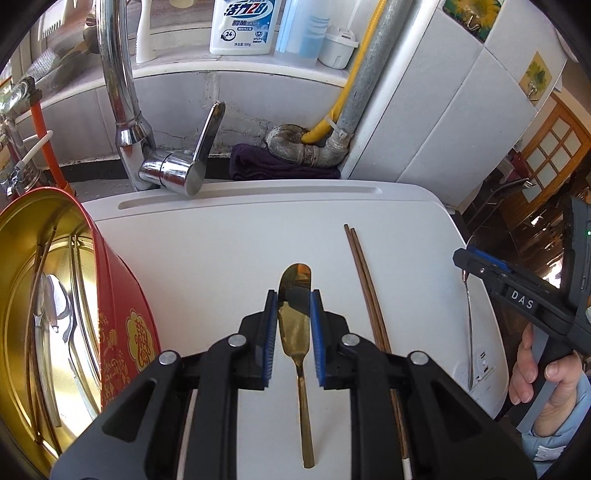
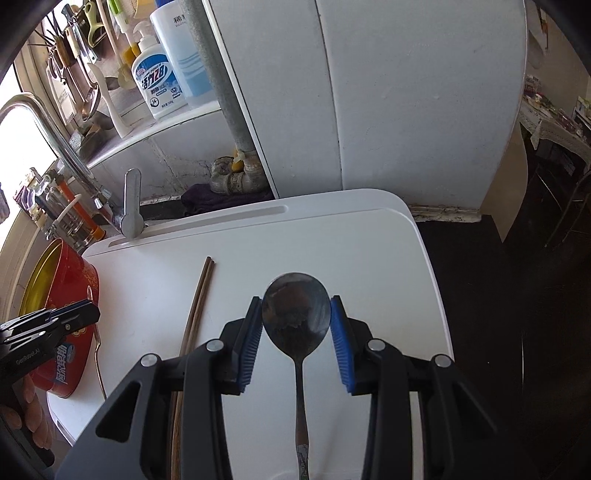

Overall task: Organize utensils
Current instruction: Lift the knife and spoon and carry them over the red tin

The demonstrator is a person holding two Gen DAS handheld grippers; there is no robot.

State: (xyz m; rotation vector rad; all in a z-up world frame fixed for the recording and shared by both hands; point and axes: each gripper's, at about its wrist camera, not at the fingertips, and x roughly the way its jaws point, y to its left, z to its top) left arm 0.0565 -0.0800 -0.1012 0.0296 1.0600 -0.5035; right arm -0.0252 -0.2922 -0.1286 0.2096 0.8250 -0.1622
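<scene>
The white bench [image 1: 207,251] carries everything, with a red tin [image 1: 122,317] at its left edge, gold inside, holding a silver spoon and chopsticks. A pair of brown chopsticks [image 1: 365,291] lies on the bench between a gold spoon [image 1: 295,325] and a steel spoon [image 2: 295,314]. The left claw [image 1: 293,306] is spread, its blue pads either side of the gold spoon's bowl without squeezing it. The right claw [image 2: 295,317] is spread too, its pads flanking the steel spoon's bowl.

"DAS" on the right gripper [image 1: 466,263], "28" and "24" on the detergent bottle [image 1: 245,26]
</scene>
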